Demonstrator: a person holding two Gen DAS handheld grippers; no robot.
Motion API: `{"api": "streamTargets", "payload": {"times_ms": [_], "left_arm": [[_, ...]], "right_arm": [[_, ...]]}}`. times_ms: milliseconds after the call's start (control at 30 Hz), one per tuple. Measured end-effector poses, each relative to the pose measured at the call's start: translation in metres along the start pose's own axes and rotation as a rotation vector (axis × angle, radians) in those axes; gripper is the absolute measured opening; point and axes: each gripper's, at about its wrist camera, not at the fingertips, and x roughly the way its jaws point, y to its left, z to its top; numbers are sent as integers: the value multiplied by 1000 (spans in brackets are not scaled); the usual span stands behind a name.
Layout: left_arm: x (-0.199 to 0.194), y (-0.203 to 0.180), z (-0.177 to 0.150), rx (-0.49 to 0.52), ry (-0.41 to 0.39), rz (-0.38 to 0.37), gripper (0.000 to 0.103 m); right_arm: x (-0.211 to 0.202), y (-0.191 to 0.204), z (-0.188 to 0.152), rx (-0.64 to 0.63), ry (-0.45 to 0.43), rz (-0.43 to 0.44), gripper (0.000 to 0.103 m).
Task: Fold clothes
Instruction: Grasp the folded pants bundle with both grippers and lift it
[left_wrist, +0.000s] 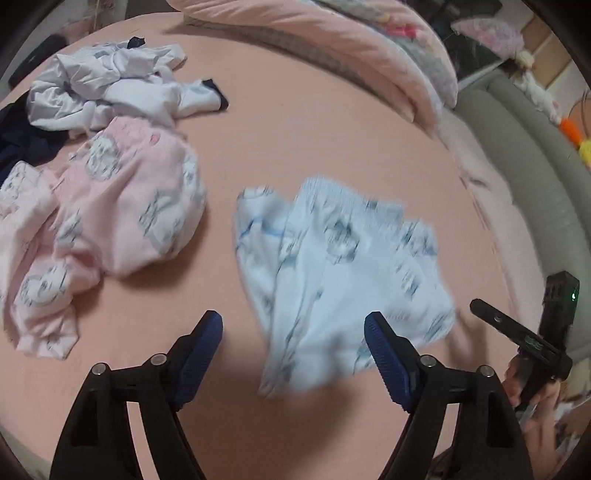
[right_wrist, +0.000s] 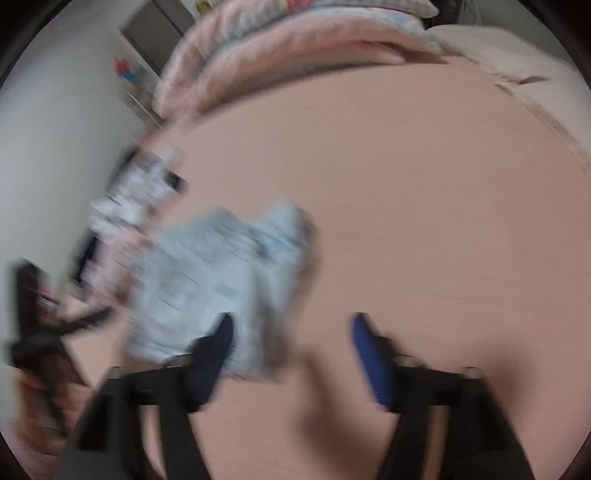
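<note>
A light blue printed garment (left_wrist: 332, 280) lies crumpled on the pink bed sheet (left_wrist: 314, 140). My left gripper (left_wrist: 293, 325) hovers over its near edge with the jaws wide open; the blue pads press on nothing, though the right fingertip (left_wrist: 376, 332) overlaps the cloth in the picture. In the blurred right wrist view the same garment (right_wrist: 221, 280) sits to the left, and my right gripper (right_wrist: 291, 325) is open with its left fingertip (right_wrist: 221, 332) over the cloth's lower edge. A hand (left_wrist: 532, 391) holds the right gripper at the left wrist view's right edge.
A pink printed garment (left_wrist: 110, 221), white clothes (left_wrist: 122, 88) and a dark navy piece (left_wrist: 22, 144) are heaped at the left. A rolled pink duvet (left_wrist: 332, 44) lies along the far side. A grey padded edge (left_wrist: 535, 166) runs on the right.
</note>
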Motion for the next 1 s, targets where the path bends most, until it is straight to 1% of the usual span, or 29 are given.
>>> {"api": "streamTargets", "payload": {"times_ms": [33,67,100,133,200,233,267,300,333,367,400,433,467,533,600,667,733,833,900,1000], "left_arm": [[6,4,2,-13,8,11,78],[13,10,3,-36,20,17,78],[20,17,4,-62,33,22,78],[31,12,4,-82,39,24,78],[42,11,4,-110,57,-6,78],[47,9,3,-111,67,-19,78],[51,6,3,-100,67,-20,75],[53,-1,2,-73,62,-18,63],[56,-9,1,-47,70,-1,10],[58,-16,1,-24,81,20,8],[58,-25,2,4,80,35,8],[55,-33,3,30,76,35,8],[49,-42,5,43,69,23,8],[32,-64,12,77,48,-26,8],[18,-97,21,140,30,-61,8],[12,-136,36,201,16,-102,8],[15,-177,56,255,2,-146,8],[33,-240,95,333,-27,-194,8],[47,-276,122,362,-47,-225,8],[80,-328,159,388,-73,-259,8]], "right_arm": [[2,2,5,11,3,16,74],[8,6,11,17,17,9,74],[16,8,14,14,35,-11,74],[24,9,16,11,58,-27,74],[52,10,18,12,152,-56,74],[63,14,16,-6,165,-62,74],[73,18,14,-23,177,-69,78],[84,23,13,-40,190,-75,77],[93,28,12,-58,202,-78,58],[97,35,14,-76,212,-59,15],[101,42,15,-94,222,-41,11],[103,48,18,-110,228,-24,10],[95,52,21,-115,208,-10,10],[78,57,29,-124,166,18,9],[43,50,43,-116,108,34,9],[11,36,60,-111,62,22,9],[-20,13,81,-102,14,-10,9],[-60,-35,119,-86,-53,-76,10],[-81,-65,145,-78,-99,-116,10],[-107,-106,184,-65,-162,-171,10]]}}
